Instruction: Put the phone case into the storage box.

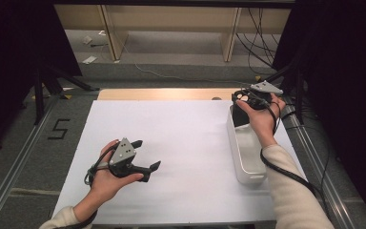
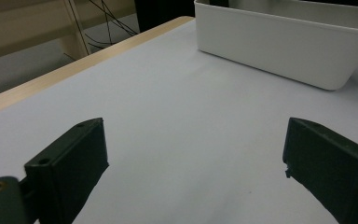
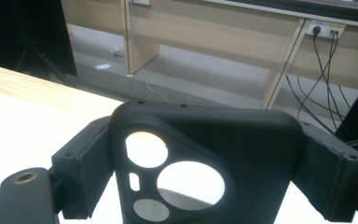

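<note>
A black phone case (image 3: 205,140) with round camera cut-outs sits clamped across the jaws of my right gripper (image 3: 208,161). In the high view that right gripper (image 1: 242,98) holds the case (image 1: 246,95) over the far end of a long white bin (image 1: 248,162) at the table's right side. The bin's inside looks empty where it shows. My left gripper (image 1: 147,154) rests low over the white table sheet (image 1: 181,129) at the front left, open, with nothing between its jaws. In the left gripper view the left gripper (image 2: 196,163) faces bare sheet, and the bin (image 2: 284,46) stands beyond it.
A strip of bare wood (image 1: 162,93) runs along the table's far edge. Beyond it are pale wooden shelf legs (image 1: 114,33) and loose cables (image 1: 257,43) on the floor. Black stand legs (image 1: 52,81) flank the table's left side, and metal rails (image 1: 14,167) run along both sides.
</note>
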Tool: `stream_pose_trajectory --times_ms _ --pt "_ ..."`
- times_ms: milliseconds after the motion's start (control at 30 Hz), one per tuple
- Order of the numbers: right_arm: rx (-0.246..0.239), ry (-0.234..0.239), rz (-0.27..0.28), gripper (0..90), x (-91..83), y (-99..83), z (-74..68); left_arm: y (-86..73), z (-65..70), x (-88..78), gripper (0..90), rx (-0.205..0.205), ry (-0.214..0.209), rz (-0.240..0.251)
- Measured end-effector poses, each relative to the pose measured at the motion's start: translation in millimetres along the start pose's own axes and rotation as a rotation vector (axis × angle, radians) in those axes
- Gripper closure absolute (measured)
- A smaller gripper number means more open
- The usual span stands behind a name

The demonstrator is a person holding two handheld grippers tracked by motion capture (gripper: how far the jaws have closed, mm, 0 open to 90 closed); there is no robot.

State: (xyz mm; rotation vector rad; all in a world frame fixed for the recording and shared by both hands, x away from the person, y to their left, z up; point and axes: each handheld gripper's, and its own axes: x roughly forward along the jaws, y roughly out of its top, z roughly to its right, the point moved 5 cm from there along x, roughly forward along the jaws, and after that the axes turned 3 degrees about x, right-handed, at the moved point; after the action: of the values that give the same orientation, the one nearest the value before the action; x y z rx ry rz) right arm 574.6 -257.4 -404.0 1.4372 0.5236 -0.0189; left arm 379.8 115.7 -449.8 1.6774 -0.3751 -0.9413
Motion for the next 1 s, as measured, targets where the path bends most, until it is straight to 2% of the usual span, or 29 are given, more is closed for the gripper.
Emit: stream_pose_trajectory --times_ms 1000 --pt "-0.003 -0.002 -0.028 15.5 9.3 -5.7 0.3 -0.3 -0.1 0.4 6.0 0.001 -0.003 -0.001"
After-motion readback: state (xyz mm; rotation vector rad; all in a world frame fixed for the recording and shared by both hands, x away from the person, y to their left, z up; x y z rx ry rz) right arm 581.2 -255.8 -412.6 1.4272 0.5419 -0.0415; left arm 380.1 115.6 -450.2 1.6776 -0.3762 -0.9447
